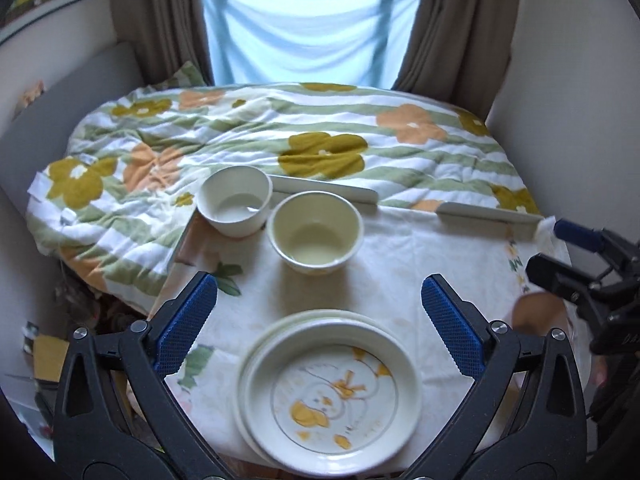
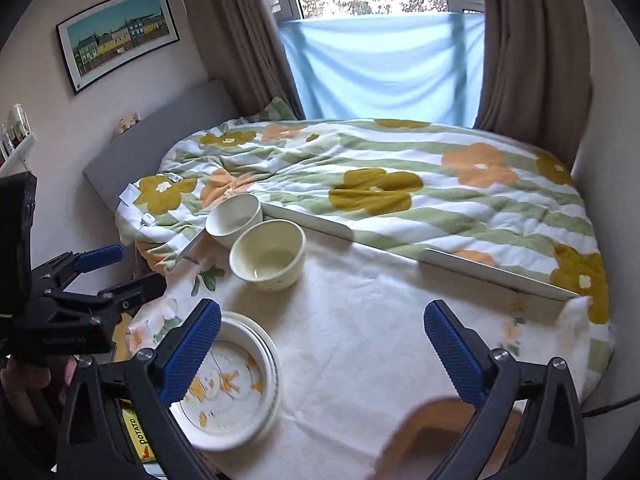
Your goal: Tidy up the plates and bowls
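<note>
A stack of white plates (image 1: 330, 392), the top one with a yellow duck drawing, sits at the near edge of the table; it also shows in the right wrist view (image 2: 236, 392). Behind it stand a cream bowl (image 1: 316, 232) (image 2: 269, 254) and a white bowl (image 1: 235, 202) (image 2: 234, 220) side by side. My left gripper (image 1: 320, 328) is open and empty, just above the plates. My right gripper (image 2: 322, 352) is open and empty over bare cloth, right of the plates. A brown bowl (image 2: 436, 436) lies blurred below it, also seen in the left wrist view (image 1: 536, 312).
The table carries a pale floral cloth (image 2: 380, 320). A flowered quilt (image 1: 280, 132) on the bed lies directly behind it, with a white rail (image 2: 496, 268) between. Curtains and a window are at the back. A potato box (image 2: 138, 436) lies below the left edge.
</note>
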`<state>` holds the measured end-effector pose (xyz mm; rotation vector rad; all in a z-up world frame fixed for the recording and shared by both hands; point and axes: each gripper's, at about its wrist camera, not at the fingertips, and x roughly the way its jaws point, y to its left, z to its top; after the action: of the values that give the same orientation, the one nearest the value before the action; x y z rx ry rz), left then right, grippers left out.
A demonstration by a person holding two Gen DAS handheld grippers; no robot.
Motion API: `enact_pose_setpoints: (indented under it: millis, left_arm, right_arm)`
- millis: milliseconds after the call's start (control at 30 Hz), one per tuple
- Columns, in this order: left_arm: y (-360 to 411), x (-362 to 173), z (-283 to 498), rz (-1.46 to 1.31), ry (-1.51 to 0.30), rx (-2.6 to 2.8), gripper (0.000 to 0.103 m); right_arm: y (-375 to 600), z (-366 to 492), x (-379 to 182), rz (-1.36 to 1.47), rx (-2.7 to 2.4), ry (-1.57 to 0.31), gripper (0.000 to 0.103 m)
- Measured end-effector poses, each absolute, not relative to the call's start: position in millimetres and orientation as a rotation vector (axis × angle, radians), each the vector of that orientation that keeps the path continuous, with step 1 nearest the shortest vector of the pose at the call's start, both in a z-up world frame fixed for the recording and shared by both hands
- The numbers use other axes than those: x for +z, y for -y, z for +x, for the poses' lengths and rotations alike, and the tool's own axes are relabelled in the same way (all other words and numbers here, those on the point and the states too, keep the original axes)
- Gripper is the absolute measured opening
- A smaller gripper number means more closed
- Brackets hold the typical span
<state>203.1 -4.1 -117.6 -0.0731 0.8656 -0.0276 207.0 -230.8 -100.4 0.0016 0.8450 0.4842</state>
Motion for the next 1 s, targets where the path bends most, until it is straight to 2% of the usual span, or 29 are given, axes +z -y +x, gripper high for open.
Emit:
enact_pose_setpoints:
  millis: [267, 333, 400, 533, 600, 667, 733, 800, 867, 900, 933, 1000]
  left_arm:
    - [-66.6, -167.6, 277.9, -0.191, -1.004, -0.102, 0.101]
    - [-73.7, -186.0, 296.4, -0.206, -1.046, -0.131, 0.098]
    - [-77.8, -206.8, 316.3, -0.211, -1.099, -0.161, 0.084]
    - [-74.3, -241.6, 343.9, -0.207, -1.181, -0.216, 0.062]
    - [-70.6, -254.8, 354.9, -0.203, -1.209, -0.247, 0.050]
    - [-66.3, -264.0, 362.9, -0.191, -1.227, -0.274, 0.046]
    - [-62.5, -270.3, 367.8, -0.171, -1.238, -0.292, 0.039]
    - [-59.3, -274.7, 370.3, -0.162, -1.244, -0.306, 0.027]
    - [-57.2, -277.9, 372.0, -0.162, -1.255, -0.315, 0.020]
    - [-57.0, -278.0, 372.8, -0.162, -1.256, -0.316, 0.019]
    - [-56.2, -277.6, 373.1, -0.155, -1.252, -0.313, 0.019]
    - [-54.6, -277.6, 374.7, -0.133, -1.250, -0.308, 0.018]
  right_arm:
    - [173.8, 283.6, -149.7, 0.056, 0.343, -1.038, 0.101]
    - [160.7, 300.6, -166.7, 0.066, 0.335, -1.093, 0.101]
    - [150.5, 313.1, -184.2, 0.084, 0.323, -1.141, 0.100]
    - [137.0, 330.1, -217.3, 0.128, 0.311, -1.237, 0.074]
    - [133.5, 335.2, -229.1, 0.142, 0.298, -1.266, 0.067]
    - [132.6, 338.6, -238.0, 0.164, 0.290, -1.287, 0.056]
    - [132.3, 340.4, -243.3, 0.179, 0.282, -1.298, 0.051]
    - [133.0, 340.6, -246.5, 0.193, 0.280, -1.305, 0.043]
    - [132.3, 341.0, -246.4, 0.206, 0.293, -1.303, 0.031]
    - [131.3, 341.5, -246.1, 0.208, 0.298, -1.300, 0.028]
    - [128.5, 342.7, -245.9, 0.211, 0.311, -1.299, 0.020]
    - [123.5, 343.3, -244.4, 0.192, 0.308, -1.296, 0.018]
